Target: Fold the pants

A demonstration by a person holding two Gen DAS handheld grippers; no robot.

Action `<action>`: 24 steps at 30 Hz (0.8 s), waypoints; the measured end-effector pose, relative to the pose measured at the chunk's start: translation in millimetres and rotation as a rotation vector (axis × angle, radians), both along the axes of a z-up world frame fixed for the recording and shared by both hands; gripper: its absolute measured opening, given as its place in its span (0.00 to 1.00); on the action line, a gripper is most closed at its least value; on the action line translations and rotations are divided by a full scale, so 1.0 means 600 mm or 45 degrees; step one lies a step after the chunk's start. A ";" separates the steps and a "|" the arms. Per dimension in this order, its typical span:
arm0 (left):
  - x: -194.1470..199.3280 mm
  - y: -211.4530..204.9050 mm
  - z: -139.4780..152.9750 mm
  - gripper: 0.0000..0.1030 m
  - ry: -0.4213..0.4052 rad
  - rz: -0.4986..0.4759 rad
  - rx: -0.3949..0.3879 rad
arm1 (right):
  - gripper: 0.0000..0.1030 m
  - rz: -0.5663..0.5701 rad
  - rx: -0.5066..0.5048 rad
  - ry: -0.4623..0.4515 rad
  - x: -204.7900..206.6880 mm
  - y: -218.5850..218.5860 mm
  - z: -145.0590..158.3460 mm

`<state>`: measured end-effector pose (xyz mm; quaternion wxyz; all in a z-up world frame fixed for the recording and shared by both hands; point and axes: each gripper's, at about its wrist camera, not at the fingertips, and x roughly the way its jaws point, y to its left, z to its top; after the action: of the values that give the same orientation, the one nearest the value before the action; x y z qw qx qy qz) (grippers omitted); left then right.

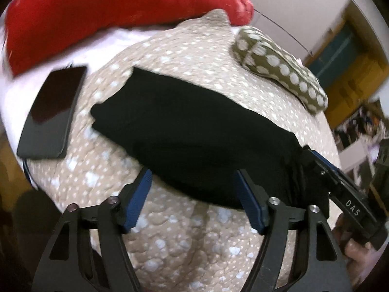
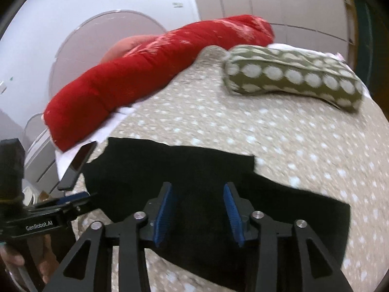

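The black pants (image 1: 189, 131) lie folded in a flat bundle on the beige dotted bedspread (image 1: 170, 238). My left gripper (image 1: 194, 182) is open, its blue pads at the near edge of the pants, holding nothing. The right gripper shows at the right of the left wrist view (image 1: 340, 185), at the pants' right end. In the right wrist view the pants (image 2: 194, 170) spread under my right gripper (image 2: 198, 192), which is open just above the cloth. The left gripper (image 2: 60, 209) shows at the left edge there.
A black phone (image 1: 51, 112) lies left of the pants, also in the right wrist view (image 2: 77, 165). A red bolster (image 1: 109, 12) and a green dotted pillow (image 1: 279, 65) lie at the far side of the bed. A white wall stands behind.
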<state>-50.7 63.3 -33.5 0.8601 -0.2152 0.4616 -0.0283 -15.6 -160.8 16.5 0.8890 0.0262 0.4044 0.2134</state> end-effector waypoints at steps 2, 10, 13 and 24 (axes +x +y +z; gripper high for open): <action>-0.004 0.022 -0.009 0.74 0.012 0.064 -0.046 | 0.45 0.068 -0.006 -0.006 0.013 0.019 -0.003; 0.001 0.054 -0.028 0.77 0.017 0.180 -0.079 | 0.45 0.325 -0.096 0.029 0.096 0.147 -0.014; 0.010 0.048 -0.033 0.83 0.003 0.184 -0.072 | 0.46 0.401 -0.124 0.033 0.127 0.194 -0.021; 0.033 0.048 -0.049 0.89 -0.061 0.193 -0.106 | 0.38 0.464 -0.002 0.203 0.217 0.254 -0.108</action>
<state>-31.0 92.3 -62.7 0.8610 -0.2843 0.4216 0.0124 114.8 -8.2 -48.6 0.8009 -0.0312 0.4717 0.3676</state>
